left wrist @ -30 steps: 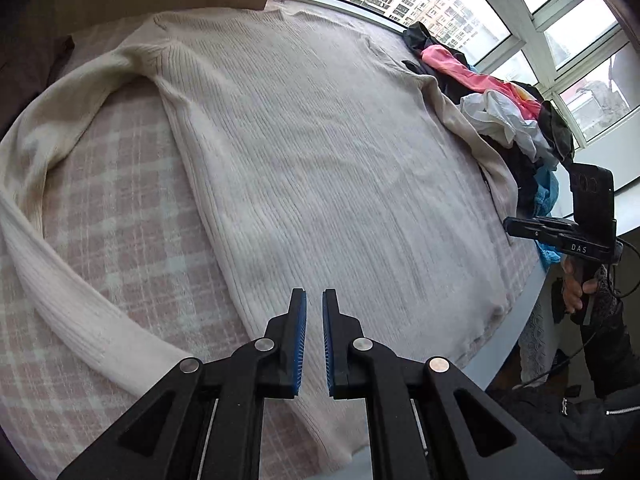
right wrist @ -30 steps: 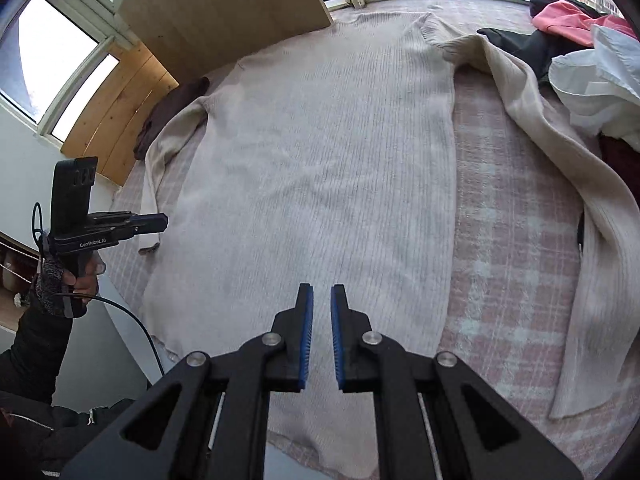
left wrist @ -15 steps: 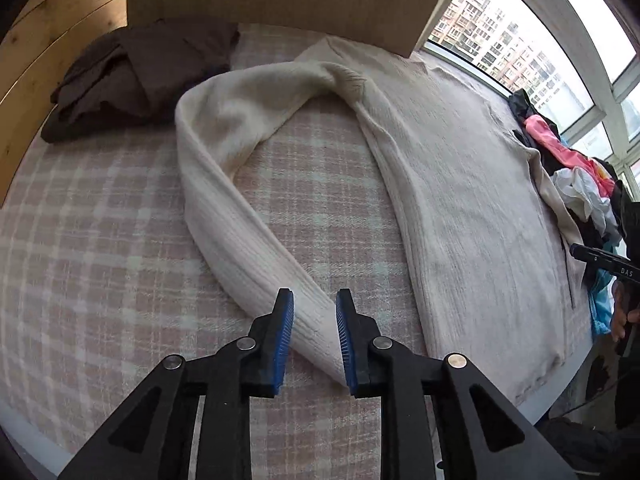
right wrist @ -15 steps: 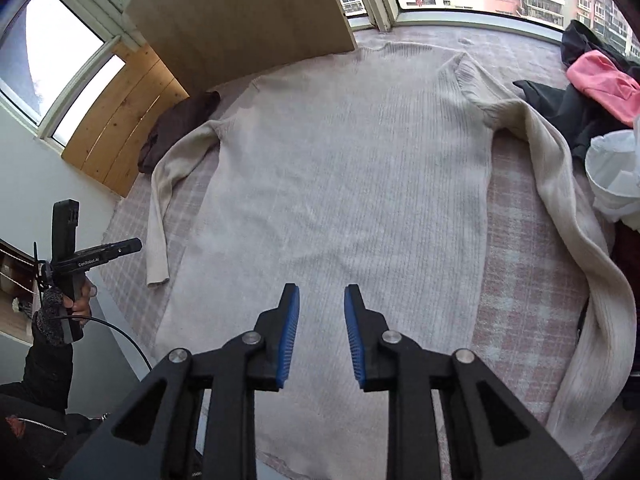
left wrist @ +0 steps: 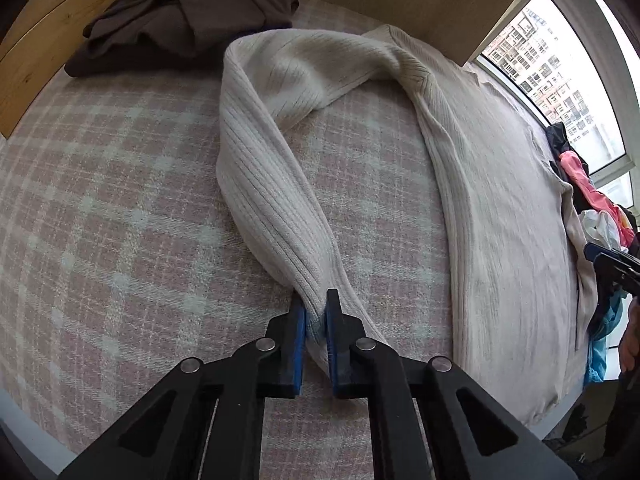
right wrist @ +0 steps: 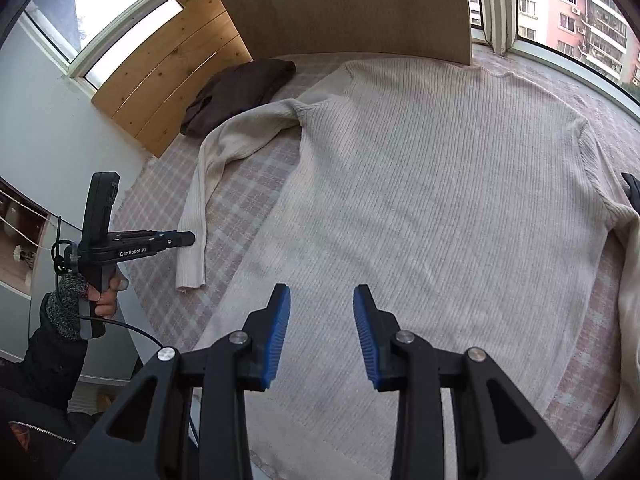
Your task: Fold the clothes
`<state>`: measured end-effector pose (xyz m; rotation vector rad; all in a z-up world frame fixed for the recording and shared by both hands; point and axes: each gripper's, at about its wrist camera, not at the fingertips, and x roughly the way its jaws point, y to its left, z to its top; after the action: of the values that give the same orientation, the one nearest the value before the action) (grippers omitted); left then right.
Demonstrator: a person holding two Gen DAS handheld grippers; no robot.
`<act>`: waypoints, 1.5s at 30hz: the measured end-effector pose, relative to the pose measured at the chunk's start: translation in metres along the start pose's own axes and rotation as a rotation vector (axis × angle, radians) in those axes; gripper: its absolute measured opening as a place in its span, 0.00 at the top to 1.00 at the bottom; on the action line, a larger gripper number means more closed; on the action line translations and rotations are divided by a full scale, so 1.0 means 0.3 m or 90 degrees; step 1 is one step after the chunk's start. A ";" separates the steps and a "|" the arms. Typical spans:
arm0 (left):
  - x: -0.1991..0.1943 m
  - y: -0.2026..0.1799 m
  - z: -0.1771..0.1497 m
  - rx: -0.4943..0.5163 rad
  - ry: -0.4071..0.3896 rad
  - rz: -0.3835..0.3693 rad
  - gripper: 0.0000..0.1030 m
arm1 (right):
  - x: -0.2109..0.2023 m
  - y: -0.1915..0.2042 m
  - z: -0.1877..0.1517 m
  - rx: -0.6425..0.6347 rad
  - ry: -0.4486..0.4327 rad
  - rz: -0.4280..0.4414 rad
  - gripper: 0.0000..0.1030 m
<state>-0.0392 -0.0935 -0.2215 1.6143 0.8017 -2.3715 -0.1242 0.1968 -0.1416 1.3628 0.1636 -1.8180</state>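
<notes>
A cream ribbed sweater [right wrist: 420, 200] lies flat on the plaid bed cover [left wrist: 100, 220], front up, collar toward the window. Its left sleeve [left wrist: 272, 200] curves down from the shoulder. My left gripper [left wrist: 316, 312] is closing on that sleeve near the cuff, and the knit is pinched between the blue pads. In the right wrist view the left gripper [right wrist: 188, 239] sits at the sleeve's lower end, held by a gloved hand. My right gripper [right wrist: 320, 320] hangs open above the sweater's lower body with nothing between its fingers. The right sleeve [right wrist: 632, 280] runs down the right edge.
A folded dark brown garment [left wrist: 188, 20] lies at the bed's far left corner by wooden panels [right wrist: 168, 80]. A wooden board [right wrist: 340, 0] stands behind the collar. A pile of mixed clothes [left wrist: 592, 208] sits at the sweater's right. The bed edge runs along the near side.
My left gripper swung left from the sweater's hem to the left sleeve, opened, then closed on it near the cuff. My right gripper rose above the sweater and opened.
</notes>
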 end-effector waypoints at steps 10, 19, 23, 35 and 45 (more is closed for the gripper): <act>-0.411 0.408 0.068 -0.143 -0.116 -0.106 0.93 | 0.115 0.070 0.200 -0.054 0.030 -0.035 0.68; -0.288 0.443 0.007 -0.129 -0.021 -0.171 0.93 | 0.374 0.156 0.759 -0.046 0.051 -0.039 0.62; -0.244 0.418 -0.042 -0.127 0.001 -0.191 0.93 | 0.594 0.199 0.896 -0.013 0.137 -0.071 0.62; -0.238 0.443 -0.072 -0.134 0.015 -0.225 0.93 | 0.876 0.232 0.910 0.026 0.261 -0.133 0.62; -0.313 0.435 -0.065 -0.091 0.003 -0.263 0.92 | 0.753 0.064 0.909 0.179 0.129 0.011 0.96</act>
<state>0.0692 -0.2085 -0.1863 1.5159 1.3877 -2.4958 -0.3245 -0.0863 -0.2156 1.7406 0.0009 -1.7340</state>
